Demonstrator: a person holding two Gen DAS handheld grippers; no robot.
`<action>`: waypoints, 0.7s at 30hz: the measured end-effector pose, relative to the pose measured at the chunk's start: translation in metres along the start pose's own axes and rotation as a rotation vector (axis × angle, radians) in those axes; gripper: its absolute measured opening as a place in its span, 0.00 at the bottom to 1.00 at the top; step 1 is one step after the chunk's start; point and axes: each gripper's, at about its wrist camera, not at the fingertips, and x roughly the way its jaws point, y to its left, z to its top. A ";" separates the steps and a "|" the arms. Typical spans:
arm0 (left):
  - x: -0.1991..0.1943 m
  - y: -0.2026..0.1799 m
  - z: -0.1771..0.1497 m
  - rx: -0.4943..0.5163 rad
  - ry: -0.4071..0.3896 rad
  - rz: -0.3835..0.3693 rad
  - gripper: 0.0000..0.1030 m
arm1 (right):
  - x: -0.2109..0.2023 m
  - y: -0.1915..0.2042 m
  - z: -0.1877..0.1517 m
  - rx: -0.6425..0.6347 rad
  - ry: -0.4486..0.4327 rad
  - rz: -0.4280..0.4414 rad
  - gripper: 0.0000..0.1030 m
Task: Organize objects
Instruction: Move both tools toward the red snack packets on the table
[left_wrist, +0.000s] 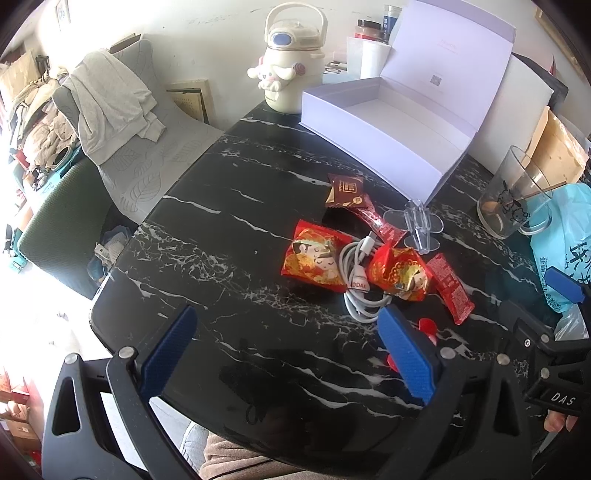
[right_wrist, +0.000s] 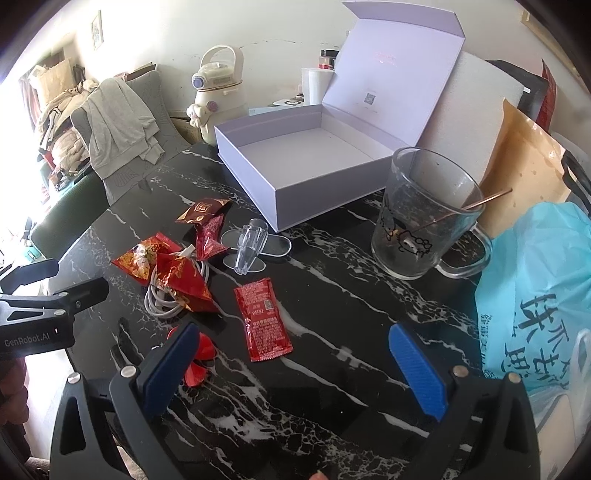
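Note:
An open, empty white box (left_wrist: 384, 125) (right_wrist: 303, 155) stands at the back of the black marble table (left_wrist: 229, 236) (right_wrist: 332, 295). In front of it lie red snack packets (left_wrist: 314, 258) (right_wrist: 177, 277), a dark brown packet (left_wrist: 345, 188) (right_wrist: 201, 210), a coiled white cable (left_wrist: 356, 291) (right_wrist: 159, 302), a red Heinz sachet (left_wrist: 450, 291) (right_wrist: 264, 319), a clear plastic stand (left_wrist: 417, 221) (right_wrist: 251, 243) and a small red object (left_wrist: 428, 328) (right_wrist: 201, 354). My left gripper (left_wrist: 291, 350) is open and empty, near the table's front edge. My right gripper (right_wrist: 291, 369) is open and empty, just in front of the sachet.
A glass mug (left_wrist: 517, 195) (right_wrist: 424, 218) with a thin stick stands right of the box. A blue plastic bag (left_wrist: 565, 243) (right_wrist: 539, 295) lies at the right edge. A cream kettle-shaped jug (left_wrist: 291, 62) (right_wrist: 218, 99) stands behind the box. A chair with clothes (left_wrist: 110, 110) is on the left.

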 end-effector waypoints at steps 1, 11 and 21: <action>0.001 0.001 0.000 -0.001 0.001 -0.002 0.96 | 0.001 0.001 0.000 -0.002 0.000 0.000 1.00; 0.014 0.005 0.003 0.011 0.016 -0.033 0.96 | 0.016 0.015 -0.001 -0.037 0.013 0.073 0.98; 0.033 0.002 0.016 0.053 0.035 -0.070 0.89 | 0.032 0.028 0.008 -0.079 0.031 0.161 0.86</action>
